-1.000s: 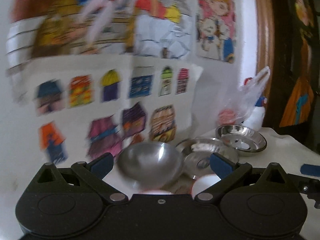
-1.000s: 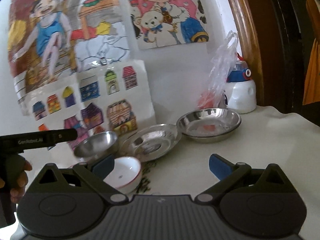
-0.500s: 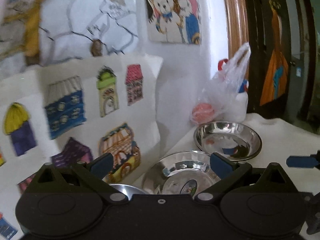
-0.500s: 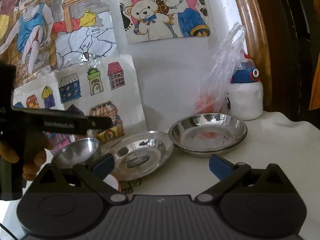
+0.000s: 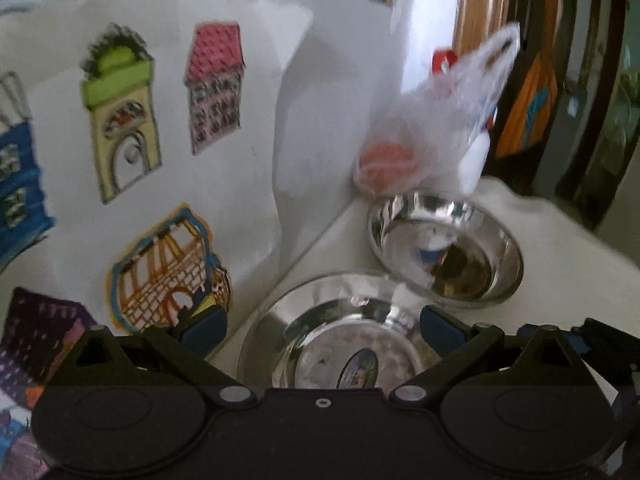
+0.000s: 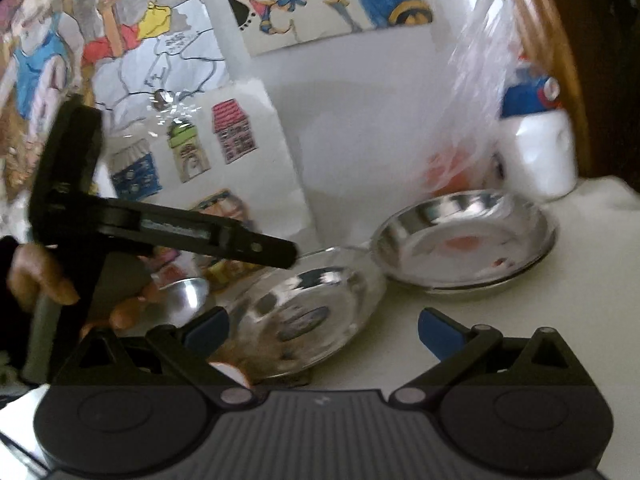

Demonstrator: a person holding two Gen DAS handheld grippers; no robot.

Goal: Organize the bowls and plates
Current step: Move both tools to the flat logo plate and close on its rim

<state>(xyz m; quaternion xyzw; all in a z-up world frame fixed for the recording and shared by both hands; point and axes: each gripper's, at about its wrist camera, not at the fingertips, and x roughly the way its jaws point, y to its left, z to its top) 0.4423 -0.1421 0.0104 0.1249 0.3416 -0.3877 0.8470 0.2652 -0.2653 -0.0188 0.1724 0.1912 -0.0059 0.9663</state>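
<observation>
Right wrist view: left claw held level above steel plate.

No text can be read. The white lettering on the side of the left gripper and the sticker in the steel plate are blurred.

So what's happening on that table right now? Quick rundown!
Left gripper open, over the near steel plate. Right gripper open, empty. Second steel plate beyond, plastic bag right behind it.
</observation>
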